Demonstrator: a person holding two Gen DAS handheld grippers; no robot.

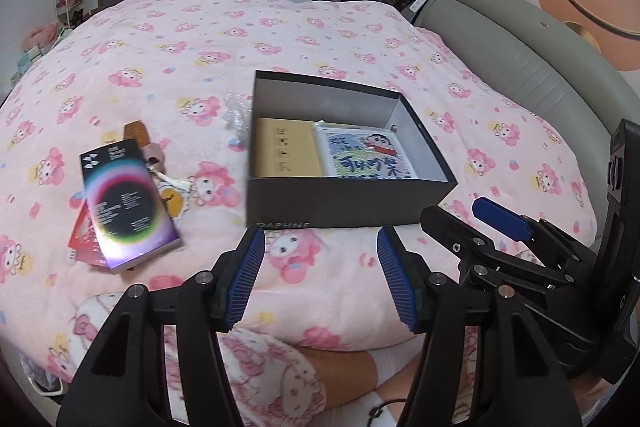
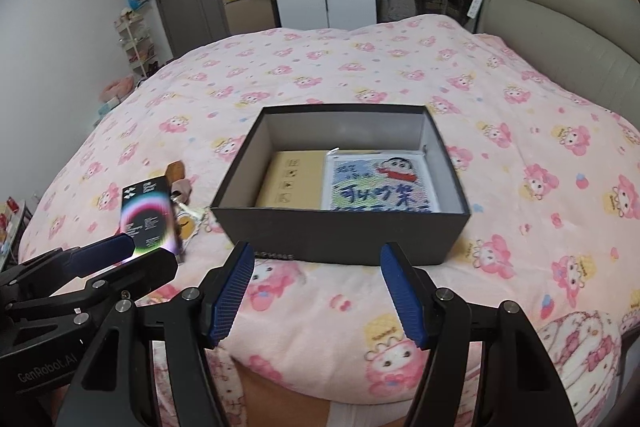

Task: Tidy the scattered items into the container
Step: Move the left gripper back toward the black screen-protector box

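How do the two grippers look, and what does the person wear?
Each gripper, left and right, has a black frame with silver bolts and two fingers with ribbed blue pads. The left one's body carries white lettering "GenRobot.AI". The person wears white fleece clothing with a pink cartoon print.

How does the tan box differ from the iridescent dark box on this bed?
The tan box already lies flat inside the black shoe box, beside a cartoon picture; the iridescent dark box is still out on the pink blanket, left of the shoe box. The tan one is plain with small printed symbols; the dark one shows a rainbow ring and rests on a red item. Both are flat and rectangular.
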